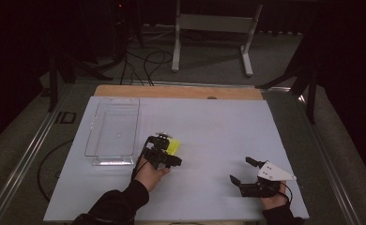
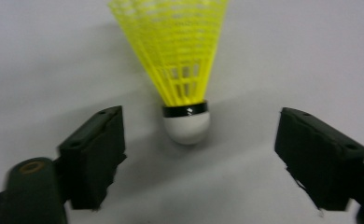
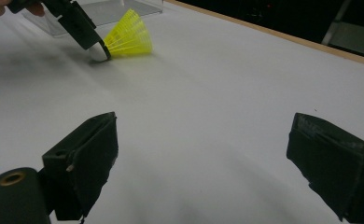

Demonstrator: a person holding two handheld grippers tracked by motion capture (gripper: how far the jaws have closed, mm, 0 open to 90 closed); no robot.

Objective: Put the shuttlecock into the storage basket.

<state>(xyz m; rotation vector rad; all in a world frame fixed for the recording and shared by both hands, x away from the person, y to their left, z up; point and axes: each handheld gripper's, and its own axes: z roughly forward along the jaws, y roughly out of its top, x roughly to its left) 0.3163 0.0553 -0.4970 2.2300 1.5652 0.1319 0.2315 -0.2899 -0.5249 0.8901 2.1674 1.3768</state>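
- Left tongs (image 2: 201,154) sat spread either side of the shuttlecock (image 2: 182,70), pads clear of it; nothing pinched.
- Right tongs (image 3: 201,161) rested spread and empty, well apart on the white surface (image 1: 218,126).
- Risk: cork was round and light, so an off-centre squeeze could squirt it out or roll it away.
- Risk: pinching the skirt instead would probably crush the mesh.
- Shuttlecock lay on its side near the clear tray (image 1: 113,129): yellow net skirt, black band, white cork towards the tongs; skirt rim blurred, possibly intact.
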